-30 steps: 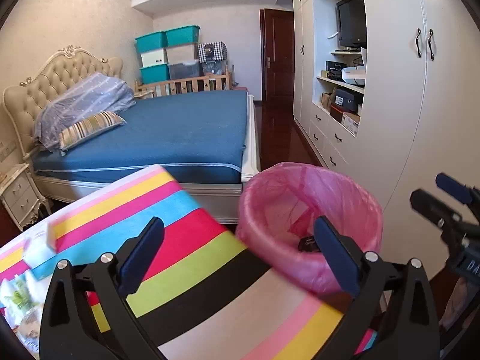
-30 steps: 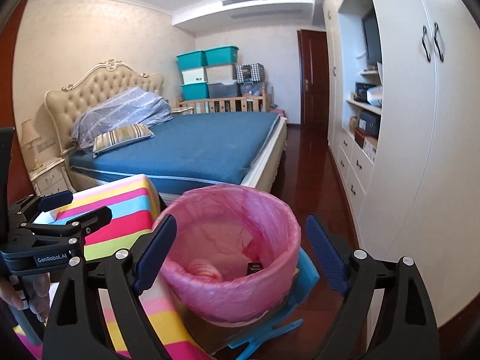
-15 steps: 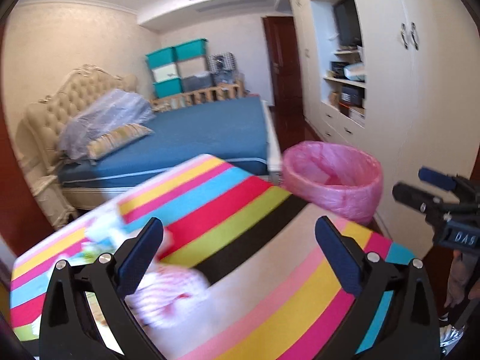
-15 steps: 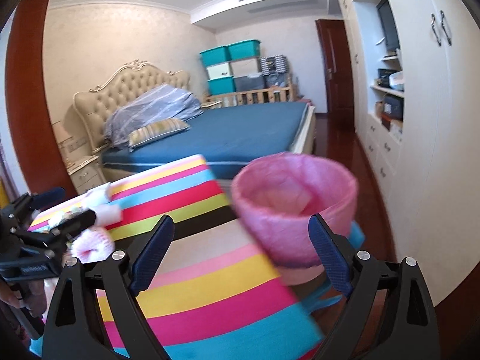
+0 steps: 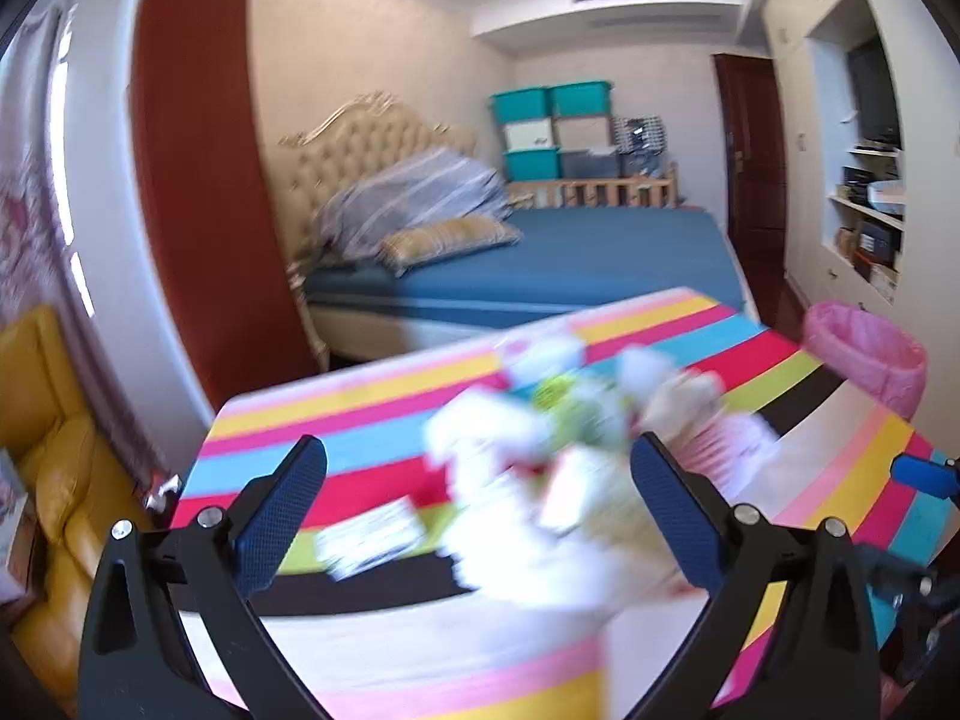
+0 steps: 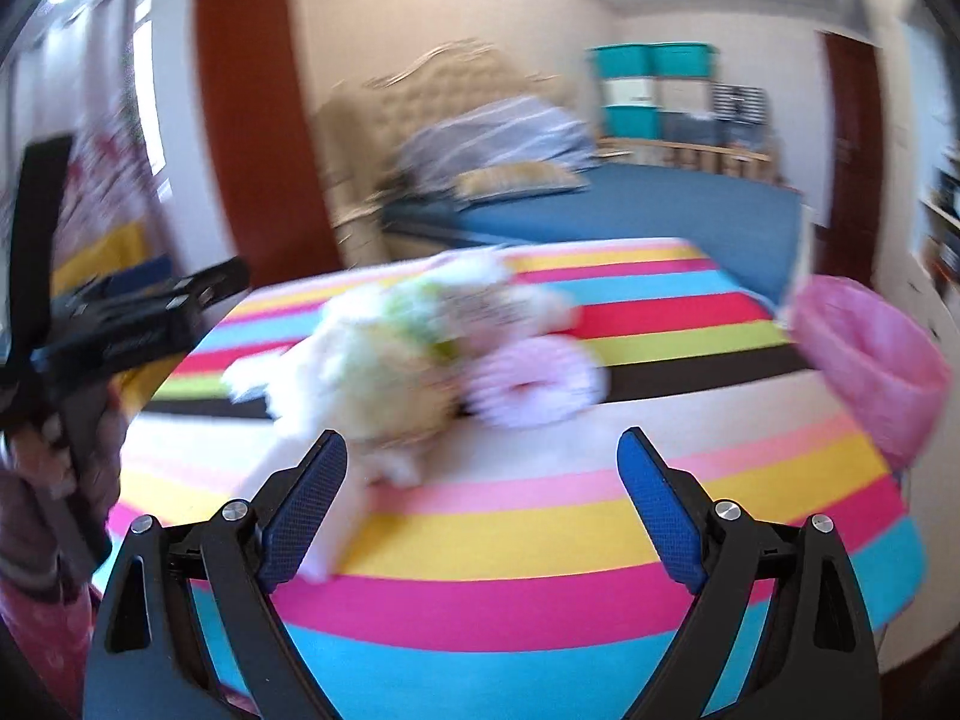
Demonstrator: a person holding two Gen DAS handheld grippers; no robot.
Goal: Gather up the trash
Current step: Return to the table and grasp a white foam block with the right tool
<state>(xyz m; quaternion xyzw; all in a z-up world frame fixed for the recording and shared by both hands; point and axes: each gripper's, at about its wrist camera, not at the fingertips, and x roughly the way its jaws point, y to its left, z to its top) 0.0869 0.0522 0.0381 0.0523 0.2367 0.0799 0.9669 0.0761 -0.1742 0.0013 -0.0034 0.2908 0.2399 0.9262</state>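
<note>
Blurred white trash pile [image 5: 540, 480] with unreadable print, left gripper [image 5: 477, 510] and right gripper [image 6: 480, 504] both wide.

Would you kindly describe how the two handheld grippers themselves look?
Both the left gripper and the right gripper have black angular frames with silver screws and blue textured finger pads. A pink patterned sleeve shows at the person's hand.
</note>
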